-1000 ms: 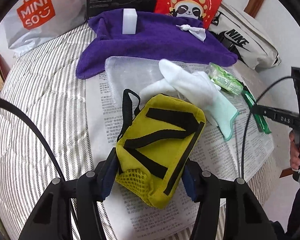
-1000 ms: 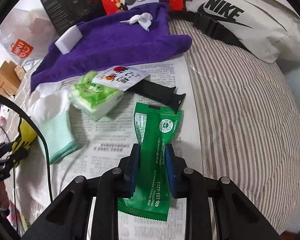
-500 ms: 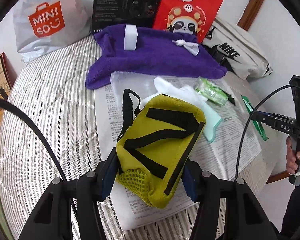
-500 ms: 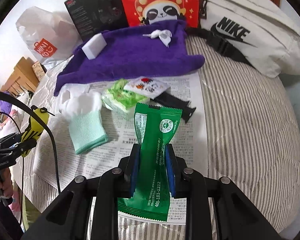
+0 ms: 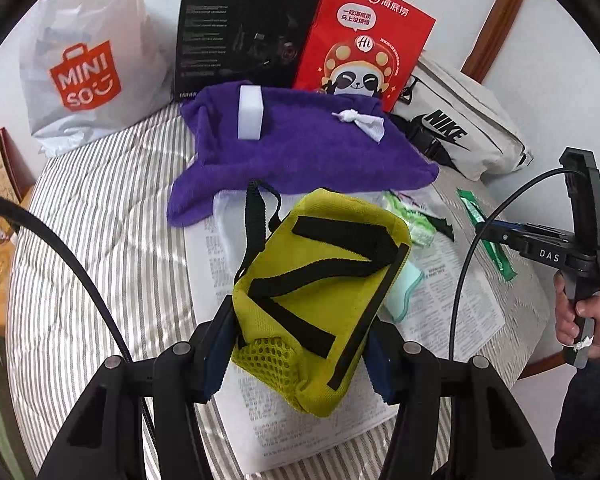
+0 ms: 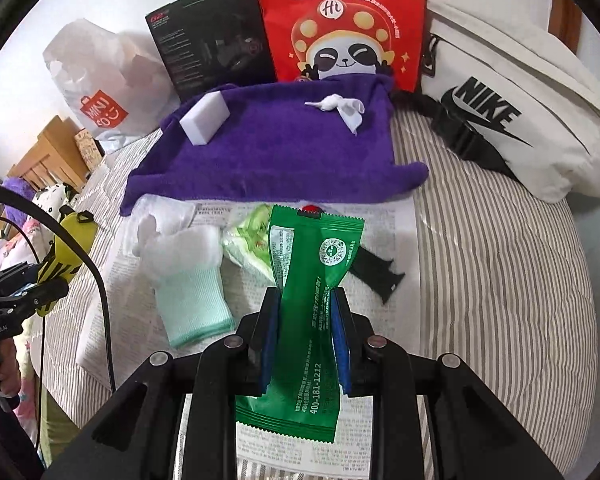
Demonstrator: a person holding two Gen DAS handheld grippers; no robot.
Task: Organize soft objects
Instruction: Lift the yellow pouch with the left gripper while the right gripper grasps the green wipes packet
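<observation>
Soft objects are split between the two grippers and the bed; the left gripper [image 5: 296,354] has its fingers closed on the lower end of a yellow pouch [image 5: 320,300], clear above the newspaper [image 5: 452,300], and the right gripper [image 6: 304,336] has its fingers pinched on the middle of a green sachet [image 6: 304,320], also off the paper; to carry these well, I judge both grips should hold steady and travel level, since the pouch hangs by one end and may swing, and the sachet is slick foil that could slide out if the pinch eases; the purple towel [image 6: 276,152] further back, already bearing a white sponge block [image 6: 205,119] and a knotted white cloth [image 6: 340,108], looks the likely place to set them, though that is only a guess; the pouch is mustard-yellow fabric with black straps, a black loop and a mesh pocket, plump and yielding; the sachet is flat, crinkled where pinched, printed in white; a white-and-mint glove [image 6: 184,276], a pale green tissue pack [image 6: 252,248] and a black strap [image 6: 376,272] lie on the newspaper.
</observation>
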